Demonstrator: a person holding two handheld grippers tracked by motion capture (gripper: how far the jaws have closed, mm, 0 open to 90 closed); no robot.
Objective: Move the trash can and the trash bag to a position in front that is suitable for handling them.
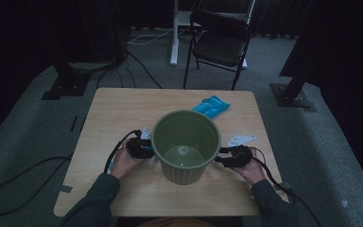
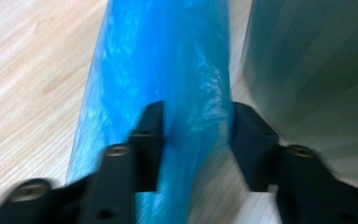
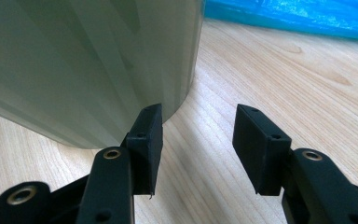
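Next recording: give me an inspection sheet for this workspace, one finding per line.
Surface: light wooden table, bare around the things.
Job's things: green ribbed pot upright near the centre; inside looks empty. Blue plastic packet behind it; another blue packet beside the pot.
Clutter: two white cards, one right of the pot, one left.
Grippers: left gripper open, jaws astride the blue packet; right gripper open on bare wood beside the pot.
Cables: gripper cable; floor cables.
Surroundings: black folding chair, grey carpet, stand bases.

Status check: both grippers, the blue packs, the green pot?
Left gripper open around a blue pack. Right gripper open, empty, beside green pot. Second blue pack behind pot.
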